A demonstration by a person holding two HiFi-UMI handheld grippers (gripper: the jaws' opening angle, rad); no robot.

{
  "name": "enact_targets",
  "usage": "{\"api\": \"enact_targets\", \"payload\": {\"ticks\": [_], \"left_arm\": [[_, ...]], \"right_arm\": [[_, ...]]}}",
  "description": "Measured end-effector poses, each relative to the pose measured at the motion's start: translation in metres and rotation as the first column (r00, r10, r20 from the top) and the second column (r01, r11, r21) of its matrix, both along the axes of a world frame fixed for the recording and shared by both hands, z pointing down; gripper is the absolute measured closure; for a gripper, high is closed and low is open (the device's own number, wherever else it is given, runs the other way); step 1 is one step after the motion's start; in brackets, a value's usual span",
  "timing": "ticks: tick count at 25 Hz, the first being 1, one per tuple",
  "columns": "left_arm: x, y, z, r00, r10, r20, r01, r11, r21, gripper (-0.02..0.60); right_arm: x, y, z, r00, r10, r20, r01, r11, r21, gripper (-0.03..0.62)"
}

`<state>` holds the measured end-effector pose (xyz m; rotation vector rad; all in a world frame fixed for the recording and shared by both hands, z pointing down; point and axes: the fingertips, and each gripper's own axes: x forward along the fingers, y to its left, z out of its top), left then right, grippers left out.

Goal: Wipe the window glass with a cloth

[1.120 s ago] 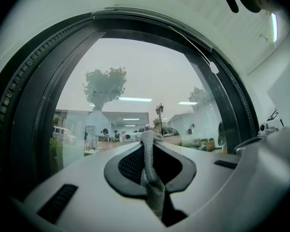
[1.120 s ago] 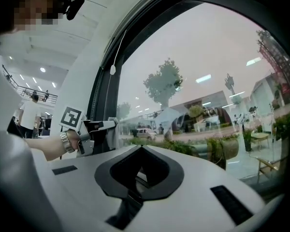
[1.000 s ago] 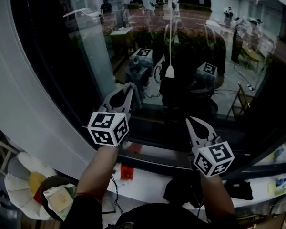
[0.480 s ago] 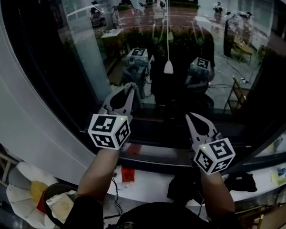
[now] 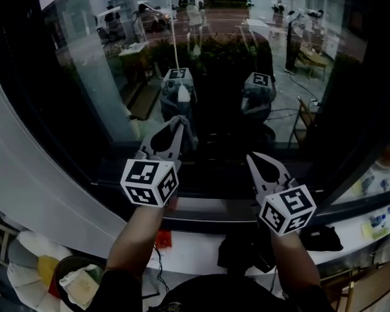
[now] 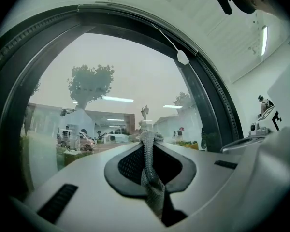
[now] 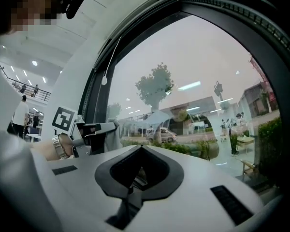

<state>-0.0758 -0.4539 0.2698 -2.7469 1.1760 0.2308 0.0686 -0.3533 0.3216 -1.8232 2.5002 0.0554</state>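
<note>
Two tongs: left tongs (image 5: 176, 119), right tongs (image 5: 251, 156). One cloth (image 6: 146, 154). One window (image 5: 104, 90).

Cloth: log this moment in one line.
left gripper: shut on cloth | right gripper: shut, empty | window glass: facing both grippers

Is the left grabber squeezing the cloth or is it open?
Shut on the cloth: the left gripper has its jaws together, grey knit strip pinched between them.

No word, number or brand is legible; the only printed signs are black-and-white square markers on the cube (image 5: 149, 182) of the left gripper (image 5: 176, 119), lower left, and of the right gripper (image 5: 249, 156), lower right.
</note>
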Motion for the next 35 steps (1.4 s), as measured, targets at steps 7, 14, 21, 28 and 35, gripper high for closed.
{"api": "enact_targets", "payload": {"ticks": [7, 14, 21, 28, 35], "left_arm": [[0.031, 0.009, 0.006, 1.0, -0.008, 0.013, 0.008, 1.0, 0.009, 0.546], [0.114, 0.04, -0.008, 0.999, -0.02, 0.04, 0.019, 0.999, 0.027, 0.546], [0.151, 0.054, -0.009, 0.999, 0.001, 0.052, -0.002, 1.0, 0.021, 0.546], [0.248, 0.077, -0.002, 0.996, -0.009, 0.086, 0.007, 1.0, 0.028, 0.546], [0.276, 0.086, 0.0, 0.997, -0.008, 0.071, 0.006, 1.0, 0.021, 0.546]], "right_arm": [[0.03, 0.019, 0.003, 1.0, 0.028, -0.005, -0.028, 1.0, -0.005, 0.568], [0.112, 0.054, -0.004, 0.999, 0.045, 0.026, -0.045, 0.999, -0.01, 0.567], [0.132, 0.07, -0.009, 0.998, 0.057, 0.038, -0.057, 0.998, -0.003, 0.567], [0.226, 0.104, -0.002, 0.994, 0.083, 0.065, -0.083, 0.997, -0.002, 0.568], [0.249, 0.123, 0.002, 0.992, 0.102, 0.068, -0.102, 0.995, -0.009, 0.568]]}}
